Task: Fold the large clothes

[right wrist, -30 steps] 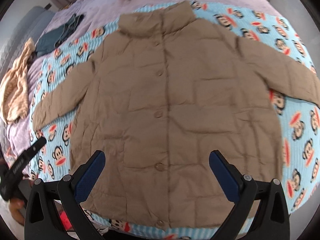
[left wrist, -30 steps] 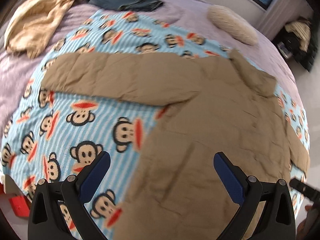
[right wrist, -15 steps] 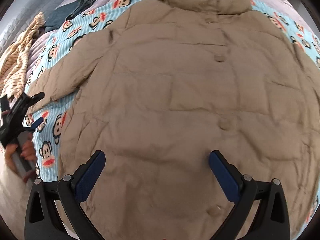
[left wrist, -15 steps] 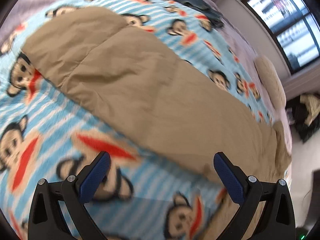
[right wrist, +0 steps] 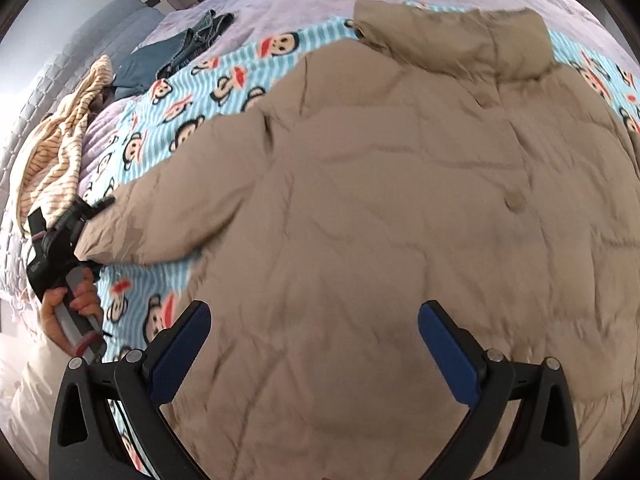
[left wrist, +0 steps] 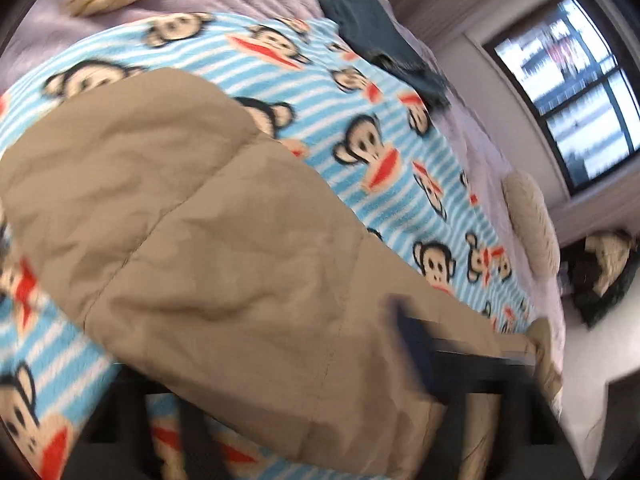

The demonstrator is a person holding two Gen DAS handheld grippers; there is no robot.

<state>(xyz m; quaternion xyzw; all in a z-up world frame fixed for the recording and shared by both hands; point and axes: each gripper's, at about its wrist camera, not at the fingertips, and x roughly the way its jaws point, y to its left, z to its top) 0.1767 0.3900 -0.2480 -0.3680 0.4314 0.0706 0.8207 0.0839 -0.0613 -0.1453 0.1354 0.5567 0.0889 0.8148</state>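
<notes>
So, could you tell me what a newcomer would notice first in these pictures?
A big tan jacket lies spread buttons-up over a bright monkey-print blanket on the bed. The left gripper is closing at the cuff of one sleeve, while the right gripper hangs open above the jacket's lower front.

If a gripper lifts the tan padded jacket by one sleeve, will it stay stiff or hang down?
The jacket would probably sag: its quilted fabric lies wrinkled. The puffy panels suggest little weight for its bulk. The sleeve probably rises first, the body dragging on the monkey-print blanket.

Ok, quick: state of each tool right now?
Left tool: closing around the jacket sleeve cuff; firm grip cannot be told.
Right tool: open, empty, above the jacket.
</notes>
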